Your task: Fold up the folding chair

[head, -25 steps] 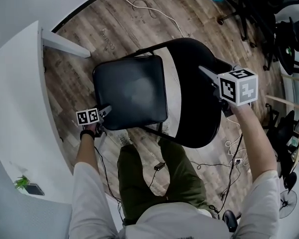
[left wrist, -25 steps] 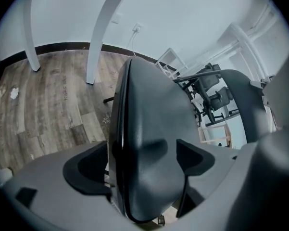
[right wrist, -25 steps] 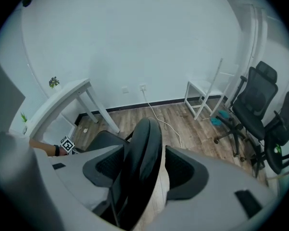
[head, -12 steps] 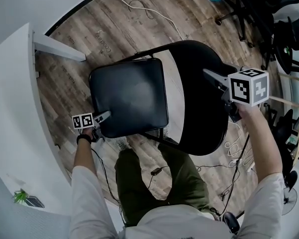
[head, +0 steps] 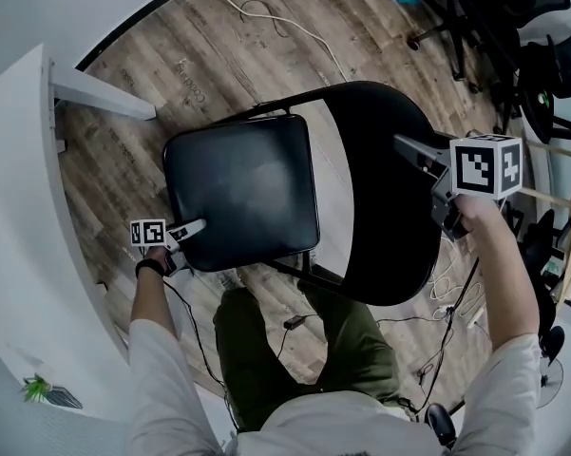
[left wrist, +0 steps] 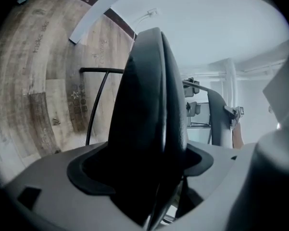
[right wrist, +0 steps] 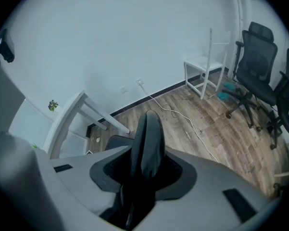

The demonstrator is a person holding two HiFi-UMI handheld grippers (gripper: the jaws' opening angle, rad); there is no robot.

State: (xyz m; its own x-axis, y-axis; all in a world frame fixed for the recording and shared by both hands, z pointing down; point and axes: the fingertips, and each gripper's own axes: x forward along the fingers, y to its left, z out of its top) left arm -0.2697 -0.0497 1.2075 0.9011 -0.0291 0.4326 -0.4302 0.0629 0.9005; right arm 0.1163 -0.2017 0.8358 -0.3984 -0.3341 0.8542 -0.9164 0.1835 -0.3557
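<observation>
The black folding chair stands unfolded on the wood floor, its padded seat (head: 242, 183) on the left and its rounded backrest (head: 375, 207) on the right. My left gripper (head: 196, 226) is at the seat's near-left corner. In the left gripper view the seat's edge (left wrist: 151, 95) fills the gap between the jaws, which are shut on it. My right gripper (head: 406, 146) reaches onto the backrest's right edge. Its jaws have just been closing, and in the right gripper view the backrest's rim (right wrist: 149, 138) sits between them, gripped.
A white desk (head: 19, 217) with a slanted leg (head: 100, 93) curves along the left. A white cable (head: 285, 17) trails over the floor beyond the chair. Black office chairs (head: 513, 27) stand at the far right, with cables (head: 447, 283) below them. The person's legs (head: 266, 350) are just behind the seat.
The left gripper has sunk and rolled at the seat's corner, sliding a little leftward in the head view. The right gripper has shifted slightly right on the backrest. The chair stays unfolded.
</observation>
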